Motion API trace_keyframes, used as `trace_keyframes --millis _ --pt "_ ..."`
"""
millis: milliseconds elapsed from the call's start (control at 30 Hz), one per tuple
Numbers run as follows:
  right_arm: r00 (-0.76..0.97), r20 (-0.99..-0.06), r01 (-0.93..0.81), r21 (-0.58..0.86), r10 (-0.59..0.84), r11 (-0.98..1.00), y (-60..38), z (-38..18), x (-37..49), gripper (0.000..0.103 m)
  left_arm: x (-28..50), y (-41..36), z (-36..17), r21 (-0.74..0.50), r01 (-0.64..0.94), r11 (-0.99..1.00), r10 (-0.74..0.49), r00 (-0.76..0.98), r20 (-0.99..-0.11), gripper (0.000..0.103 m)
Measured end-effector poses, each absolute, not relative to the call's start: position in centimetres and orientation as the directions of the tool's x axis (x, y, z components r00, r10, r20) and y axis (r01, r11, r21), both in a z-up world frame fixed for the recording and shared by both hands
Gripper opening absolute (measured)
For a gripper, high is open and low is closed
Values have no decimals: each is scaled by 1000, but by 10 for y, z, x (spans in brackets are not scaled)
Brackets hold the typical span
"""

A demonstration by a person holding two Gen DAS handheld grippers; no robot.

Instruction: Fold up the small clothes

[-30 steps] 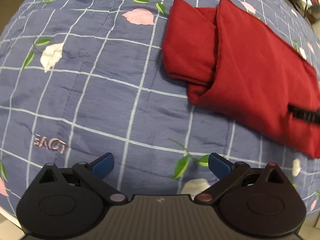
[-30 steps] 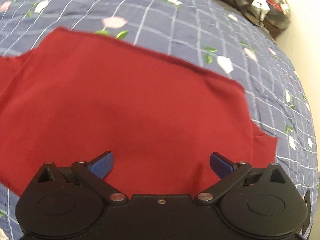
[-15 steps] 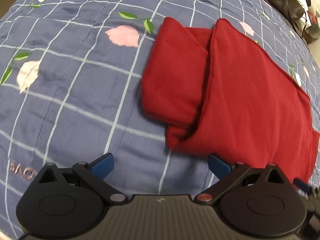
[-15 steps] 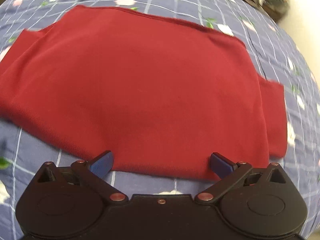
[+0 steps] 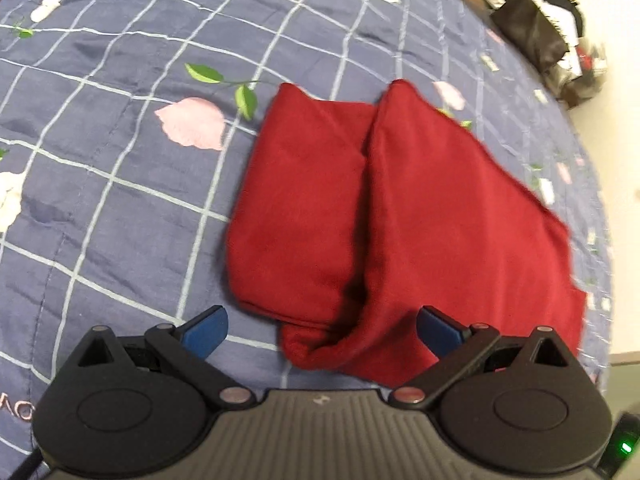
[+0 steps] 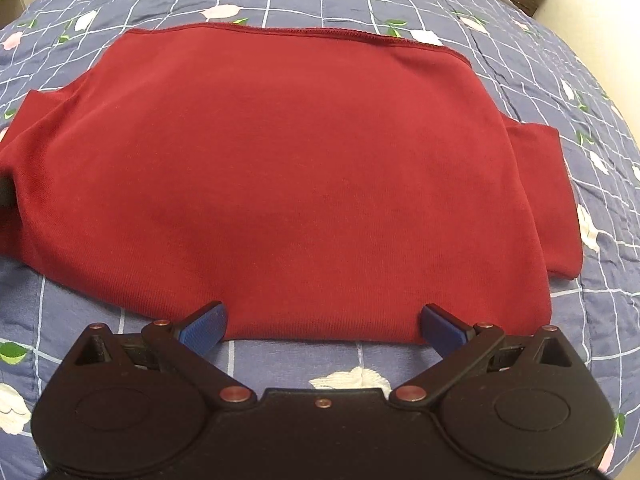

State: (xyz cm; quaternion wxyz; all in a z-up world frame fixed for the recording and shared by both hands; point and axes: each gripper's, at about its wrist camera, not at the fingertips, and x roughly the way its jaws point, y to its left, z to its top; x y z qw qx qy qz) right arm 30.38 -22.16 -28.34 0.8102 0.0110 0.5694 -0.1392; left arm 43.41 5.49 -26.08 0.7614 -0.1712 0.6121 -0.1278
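Each gripper, the left gripper (image 5: 322, 330) and the right gripper (image 6: 323, 328), is built of black plastic: two round housings, angled linkage arms pinned with copper-coloured screws, and blue ridged fingertips (image 6: 204, 326). A ribbed grey centre plate and a green light (image 5: 626, 448) are seen on the left one.

It looked like a home bedroom — the whole work surface was a bed covered by a quilted blue bedspread (image 5: 120, 208) with a white grid and printed pink and white flowers with green leaves. A red garment (image 6: 304, 176) lay on it. Past the far edge, dark bags (image 5: 540, 36) and household clutter sat by a pale wall (image 5: 624, 200) — domestic, not commercial.
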Motion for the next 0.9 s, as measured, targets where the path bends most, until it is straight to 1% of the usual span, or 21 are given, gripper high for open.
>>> trace_keyframes --millis 100,167,333,433,533,600,633,667,700,733,767,800,867,900 --pt "314 -925 242 -140 -213 960 -222 -285 304 103 430 57 -258 -438 12 899 -430 210 -878 102" --pt "314 -925 247 -137 -213 959 -223 -285 304 103 432 58 -259 -428 5 904 -418 222 -881 102" --pt "314 -925 247 -137 -213 959 -223 -286 304 103 450 62 -266 -425 -77 902 -396 245 -885 102" --pt "314 -925 247 -136 -212 959 -223 -286 304 103 463 55 -270 -387 -77 919 -359 243 -901 102" --pt "314 -925 249 -136 -213 959 -223 -286 304 103 468 51 -276 -362 -64 930 -342 210 -916 97" --pt "314 -925 249 -136 -213 959 -223 -286 304 103 468 49 -277 -382 -45 923 -368 193 -910 92" --pt "313 -925 250 -137 -214 958 -223 -286 304 103 467 48 -277 -381 -34 924 -368 191 -910 87" --pt "312 -926 251 -137 -214 958 -223 -286 304 103 467 47 -277 -369 -23 929 -359 187 -914 80" --pt "312 -926 253 -137 -214 958 -223 -287 304 103 467 46 -277 -356 -14 934 -348 179 -920 76" --pt "312 -926 254 -136 -214 958 -223 -287 304 103 467 45 -278 -348 -8 937 -342 173 -924 69" --pt "312 -926 254 -135 -214 958 -223 -287 304 103 466 46 -278 -353 -7 935 -347 167 -923 62" --pt "312 -926 254 -134 -213 958 -223 -287 304 103 466 46 -277 -369 -9 929 -363 161 -918 59" --pt "312 -926 255 -133 -212 958 -224 -287 303 103 468 44 -275 -398 -11 917 -391 153 -907 42" --pt "311 -927 255 -132 -211 958 -224 -287 303 103 468 43 -274 -406 -10 914 -400 149 -904 40"
